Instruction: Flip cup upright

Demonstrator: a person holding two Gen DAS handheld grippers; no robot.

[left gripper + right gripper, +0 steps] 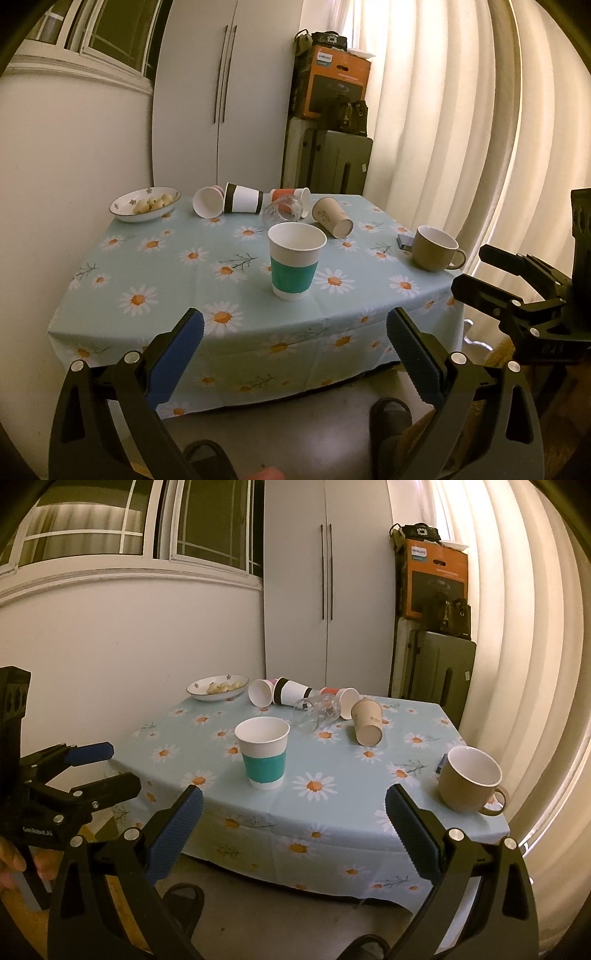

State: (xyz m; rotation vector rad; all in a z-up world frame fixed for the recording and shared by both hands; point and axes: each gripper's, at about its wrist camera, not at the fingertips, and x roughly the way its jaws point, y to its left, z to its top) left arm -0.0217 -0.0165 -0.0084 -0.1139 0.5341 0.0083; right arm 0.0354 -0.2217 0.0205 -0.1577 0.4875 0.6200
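Observation:
A white paper cup with a teal band (296,261) (263,752) stands upright near the table's middle. Behind it several cups lie on their sides: a white and pink cup (207,201) (260,692), a black and white cup (242,198) (291,691), a clear glass (283,211) (317,711), a red and white cup (293,195) (343,699) and a tan paper cup (332,216) (366,721). My left gripper (295,350) is open and empty, held before the table's front edge. My right gripper (294,829) is open and empty, also short of the table.
A tan mug (436,248) (471,778) stands upright at the right edge beside a small dark box (405,242). A bowl of food (144,204) (218,687) sits back left. Suitcases and an orange box (334,85) stand behind the daisy-cloth table (147,280). Curtains hang on the right.

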